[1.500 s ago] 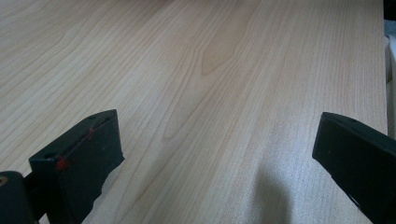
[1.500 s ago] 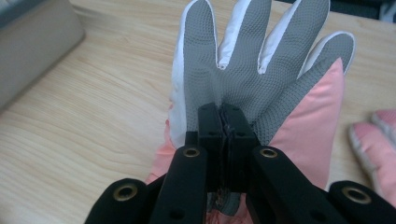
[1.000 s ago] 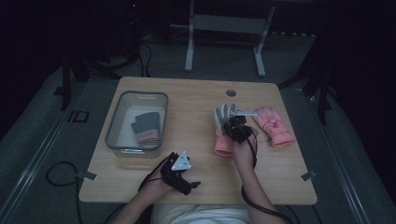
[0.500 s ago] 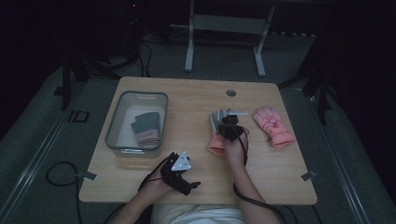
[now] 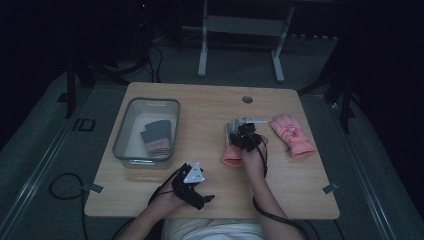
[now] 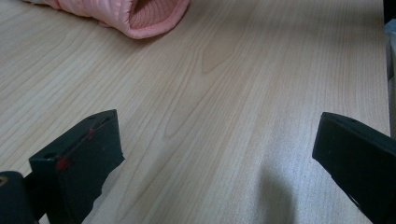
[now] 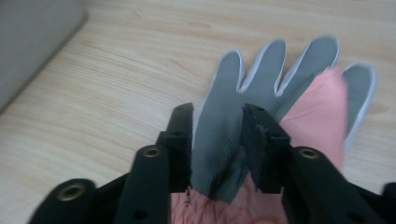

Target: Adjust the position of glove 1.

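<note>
On the left side of the high view I see my left claw [image 5: 209, 198] low in the frame, near the bottom edge of the counter [image 5: 200, 107], and in the left gripper view its jaws stand wide apart with nothing between them, only bare wood grain. At the upper left of that same view lies the open cuff of a pink glove [image 6: 140, 14], well apart from the jaws. Back in the high view, a clear bin [image 5: 121, 140] sits in the left half of the counter, above my left claw, and a dark and pink folded glove [image 5: 156, 137] lies inside it. Moving toward the centre, my right claw [image 5: 243, 131] is over the grey glove [image 5: 231, 128], which lies on top of the pink glove [image 5: 233, 155] just right of the frame's middle. In the right gripper view the jaws are clamped on the grey glove [image 7: 224, 140] at its palm, the fabric bunched between them, with its fingers spread toward the top of the frame and the pink glove showing beneath and at the right. A grey wall of the bin fills the upper left corner of that view. Farther right in the high view, a second pink glove [image 5: 292, 135] lies flat on the counter, apart from my right claw.
</note>
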A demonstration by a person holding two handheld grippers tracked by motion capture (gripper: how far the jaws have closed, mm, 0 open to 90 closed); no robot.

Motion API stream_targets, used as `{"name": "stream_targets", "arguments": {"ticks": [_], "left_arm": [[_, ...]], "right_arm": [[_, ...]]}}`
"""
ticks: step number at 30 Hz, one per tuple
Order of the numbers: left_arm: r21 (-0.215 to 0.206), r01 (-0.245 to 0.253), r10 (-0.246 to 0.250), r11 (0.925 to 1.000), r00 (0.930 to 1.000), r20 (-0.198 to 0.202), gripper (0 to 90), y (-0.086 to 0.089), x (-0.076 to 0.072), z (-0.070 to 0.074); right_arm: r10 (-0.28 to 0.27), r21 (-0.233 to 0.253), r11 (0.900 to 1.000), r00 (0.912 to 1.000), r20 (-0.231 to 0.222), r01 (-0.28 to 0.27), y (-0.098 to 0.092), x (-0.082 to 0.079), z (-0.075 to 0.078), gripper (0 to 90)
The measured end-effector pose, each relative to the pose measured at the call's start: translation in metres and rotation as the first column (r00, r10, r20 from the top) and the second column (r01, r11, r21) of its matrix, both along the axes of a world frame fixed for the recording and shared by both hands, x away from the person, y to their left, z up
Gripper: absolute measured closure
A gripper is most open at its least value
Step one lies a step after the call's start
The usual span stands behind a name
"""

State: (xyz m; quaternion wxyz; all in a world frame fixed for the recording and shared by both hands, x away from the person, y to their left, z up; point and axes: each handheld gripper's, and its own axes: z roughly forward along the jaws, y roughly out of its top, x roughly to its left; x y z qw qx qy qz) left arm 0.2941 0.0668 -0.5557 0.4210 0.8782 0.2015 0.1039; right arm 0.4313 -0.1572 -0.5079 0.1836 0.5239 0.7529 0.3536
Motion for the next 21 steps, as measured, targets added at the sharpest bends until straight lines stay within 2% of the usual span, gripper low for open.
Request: {"name": "stream_targets", "arguments": {"ticks": [4,8,9,11,15,19,21], "left_arm": [[0.004,0.002,-0.002,1.0,1.0,-0.001,1.1,0.0,0.0,0.0],[0.003,0.0,0.0,1.0,1.0,-0.001,1.1,-0.001,-0.001,0.0],[0.004,0.0,0.0,1.0,1.0,0.0,1.1,-0.001,-0.001,0.0],[0.008,0.0,0.0,1.0,1.0,-0.003,1.1,-0.001,-0.001,0.0],[0.009,-0.002,0.002,1.0,1.0,-0.004,1.1,-0.001,0.0,0.0],[0.006,-0.003,0.003,1.0,1.0,-0.003,1.1,0.0,-0.001,0.0],[0.006,-0.003,0.003,1.0,1.0,-0.001,1.1,0.0,-0.001,0.0]], "right_arm": [[0.042,-0.007,0.999,0.9985,0.036,-0.042,-0.011,-0.007,0.018,58.8],[0.061,-0.016,0.998,0.9933,0.098,-0.06,-0.034,-0.012,0.039,59.1],[0.071,-0.031,0.997,0.9916,0.108,-0.068,-0.041,-0.012,0.044,60.3],[0.088,-0.053,0.995,0.9897,0.113,-0.082,-0.051,-0.012,0.048,61.2],[0.092,-0.06,0.995,0.9887,0.118,-0.086,-0.075,-0.011,0.052,62.0],[0.108,-0.063,0.993,0.9855,0.131,-0.101,-0.1,-0.011,0.05,60.7],[0.103,-0.071,0.993,0.9876,0.118,-0.095,-0.114,-0.01,0.047,61.0]]}}
